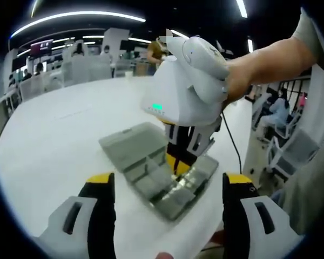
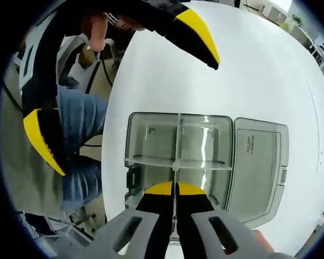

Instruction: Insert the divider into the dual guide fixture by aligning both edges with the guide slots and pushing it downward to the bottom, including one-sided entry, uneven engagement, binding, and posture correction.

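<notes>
right claw [image 2: 175,189] pressed together on the top edge of the divider [image 2: 175,156], a thin clear plate standing along the middle of the box [image 2: 151,137], its lid [image 2: 259,167] laid open on the white tabletop [image 2: 259,70]. left claw [image 1: 170,186] spread, holding nothing, hovering near. judged step: seating the divider in its guide slots, partly down. next move calls for an even downward push, correcting tilt if one edge binds. hidden: the slots, the divider's lower edge and its depth are hard to make out through clear plastic.

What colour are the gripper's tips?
Yellow tips, on black jaws; clearest in the left gripper view.
</notes>
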